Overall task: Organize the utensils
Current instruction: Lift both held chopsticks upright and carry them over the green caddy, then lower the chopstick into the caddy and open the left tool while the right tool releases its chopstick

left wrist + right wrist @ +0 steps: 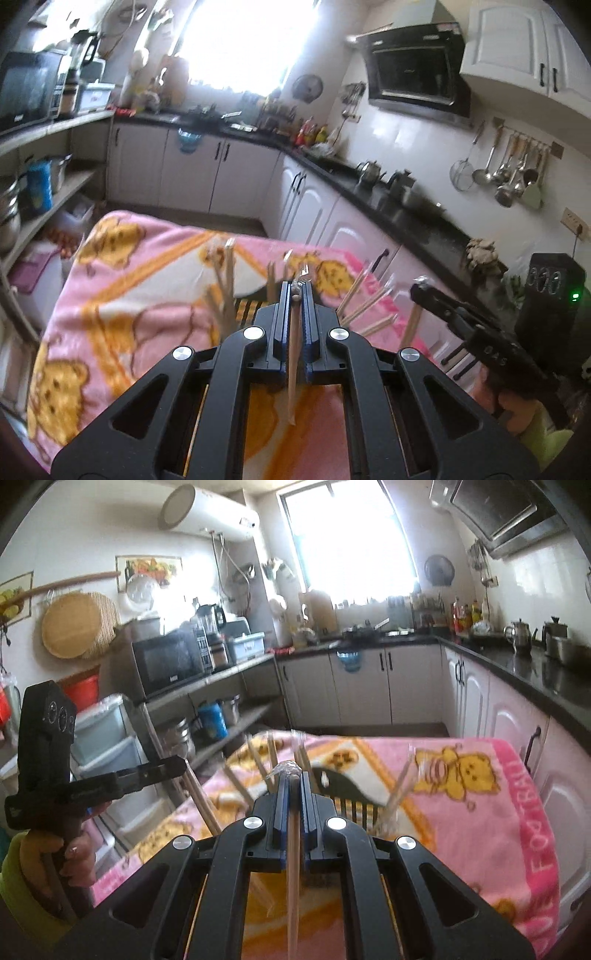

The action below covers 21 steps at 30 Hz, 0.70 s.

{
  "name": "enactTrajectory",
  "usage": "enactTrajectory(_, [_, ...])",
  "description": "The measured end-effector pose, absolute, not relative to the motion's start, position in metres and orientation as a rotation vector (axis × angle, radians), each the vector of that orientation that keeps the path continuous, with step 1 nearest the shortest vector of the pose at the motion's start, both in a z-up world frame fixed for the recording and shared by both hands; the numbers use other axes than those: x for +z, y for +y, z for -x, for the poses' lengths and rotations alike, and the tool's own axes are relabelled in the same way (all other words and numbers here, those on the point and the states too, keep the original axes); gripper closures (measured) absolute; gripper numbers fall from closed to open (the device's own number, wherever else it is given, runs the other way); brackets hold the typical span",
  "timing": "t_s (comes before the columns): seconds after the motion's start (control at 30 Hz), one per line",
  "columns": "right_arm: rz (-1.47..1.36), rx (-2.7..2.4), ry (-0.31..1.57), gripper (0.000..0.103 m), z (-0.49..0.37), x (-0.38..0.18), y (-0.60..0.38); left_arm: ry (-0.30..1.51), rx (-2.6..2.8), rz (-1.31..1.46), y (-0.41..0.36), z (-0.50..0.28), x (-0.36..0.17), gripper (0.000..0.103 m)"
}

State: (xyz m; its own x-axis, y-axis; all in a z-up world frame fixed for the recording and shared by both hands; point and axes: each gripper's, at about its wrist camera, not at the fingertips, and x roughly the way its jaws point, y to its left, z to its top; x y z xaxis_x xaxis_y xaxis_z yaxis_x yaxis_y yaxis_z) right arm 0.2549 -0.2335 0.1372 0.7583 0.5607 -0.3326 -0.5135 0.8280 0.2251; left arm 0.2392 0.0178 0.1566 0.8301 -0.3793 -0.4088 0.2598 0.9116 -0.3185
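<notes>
Table: covered by a pink bear-print blanket (147, 295); you hold both grippers above its near edge, kitchen counters beyond.
Holder: a dark slatted container (354, 805) sits on the blanket near its middle, just past your fingertips; partly hidden, shape unclear.
Loose chopsticks: several wooden sticks (225, 291) fan upward and outward from the holder, blurred; you cannot count them reliably.
Left gripper (295, 291): jaws pressed together on a single chopstick (293, 369) that runs back between the fingers, lower end hanging free over the blanket. A crumpled bit of clear wrap shows at the fingertips.
Right gripper (291, 775): jaws pinching another chopstick (293, 867), likewise threaded lengthwise between the fingers, clear wrapper bunched at the tip.
Step (judged): you have one stick in each gripper, lifted clear; placement into the holder looks next.
Risk 1: each stick is held near one end only, so it can pivot or slip if you swing fast.
Risk 2: the free ends may strike the splayed sticks on the way down and tip the holder.
Risk 3: soft blanket gives poor footing; a sideways nudge could topple it.
Risk 4: wrapper film at the pads may weaken grip.
</notes>
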Motion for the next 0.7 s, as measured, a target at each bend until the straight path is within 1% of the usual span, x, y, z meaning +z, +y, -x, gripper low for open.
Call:
enactTrajectory(0.13, [-0.129, 0.550, 0.372, 0.097, -0.269, 0.154, -0.235, 0.445, -0.368, 0.241, 0.013, -0.245, 0.181, 0.102])
enactTrajectory(0.33, [-0.169, 0.510, 0.338, 0.097, -0.295, 0.170, -0.243, 0.418, -0.368, 0.244, 0.009, -0.266, 0.197, 0.102])
enactTrajectory(0.47, [-0.196, 0.498, 0.316, 0.097, -0.310, 0.175, -0.245, 0.416, -0.368, 0.262, 0.009, -0.282, 0.197, 0.102])
enactTrajectory(0.7, [-0.217, 0.451, 0.276, 0.097, -0.336, 0.172, -0.247, 0.421, -0.343, 0.276, 0.004, -0.303, 0.178, 0.102])
